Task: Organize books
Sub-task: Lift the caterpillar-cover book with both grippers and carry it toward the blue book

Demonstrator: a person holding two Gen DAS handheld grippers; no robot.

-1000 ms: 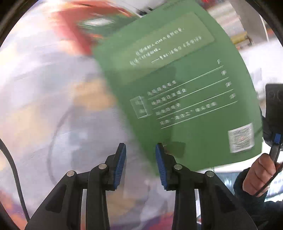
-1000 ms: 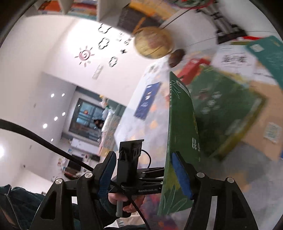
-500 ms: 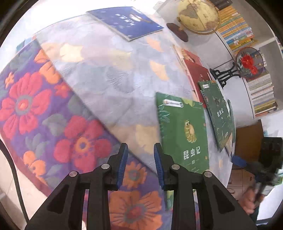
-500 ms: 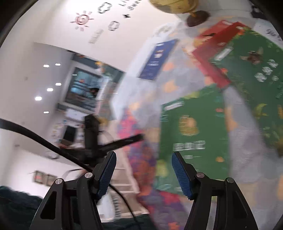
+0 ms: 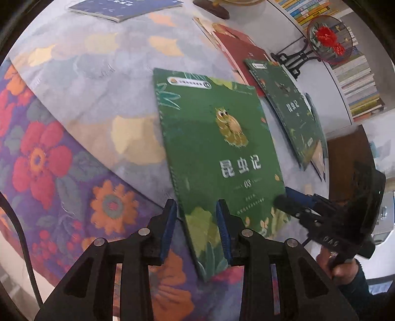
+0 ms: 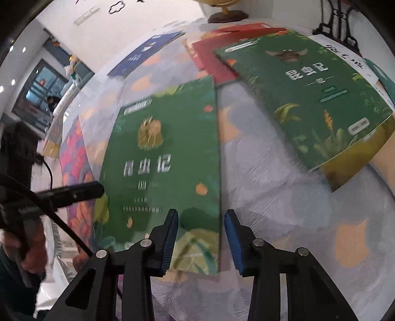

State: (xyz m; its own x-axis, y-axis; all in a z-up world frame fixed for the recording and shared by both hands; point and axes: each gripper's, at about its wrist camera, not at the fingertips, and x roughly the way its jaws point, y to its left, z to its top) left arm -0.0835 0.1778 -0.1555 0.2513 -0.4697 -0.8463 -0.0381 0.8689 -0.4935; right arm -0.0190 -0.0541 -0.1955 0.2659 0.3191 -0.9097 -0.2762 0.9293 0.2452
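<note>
A green book with an owl-like insect on its cover (image 5: 222,158) was seen lying flat, face up, on the floral tablecloth (image 5: 74,103), with its lower end near the table edge closest to both cameras. The left gripper (image 5: 196,219) was held just above the lower left corner of that book; its jaws stood apart and nothing was clamped between them. The right gripper (image 6: 201,229) was held over the lower right part of the same book (image 6: 163,158), the book's right edge running between its open jaws, and no grip was made there either. Whether either set of pads touched the cover could not be told, because both views were blurred.

A second green book (image 6: 308,93) of the same series was seen further right, resting partly on a red book (image 6: 214,59) and on other books beneath it. A blue book (image 5: 126,7) lay apart at the far side of the cloth, near a globe base (image 6: 227,17).

The step in hand was judged to be the setting-down of 1 book, with both tools free above it. The task was judged far from done, since at least 4 books lay scattered rather than stacked. For the next move, 1 loose book would need to be chosen, a free edge reached with open jaws, and the book lifted onto a common pile with covers aligned. A thin, flat book was expected to be hard to pinch unless an edge overhung the table.
</note>
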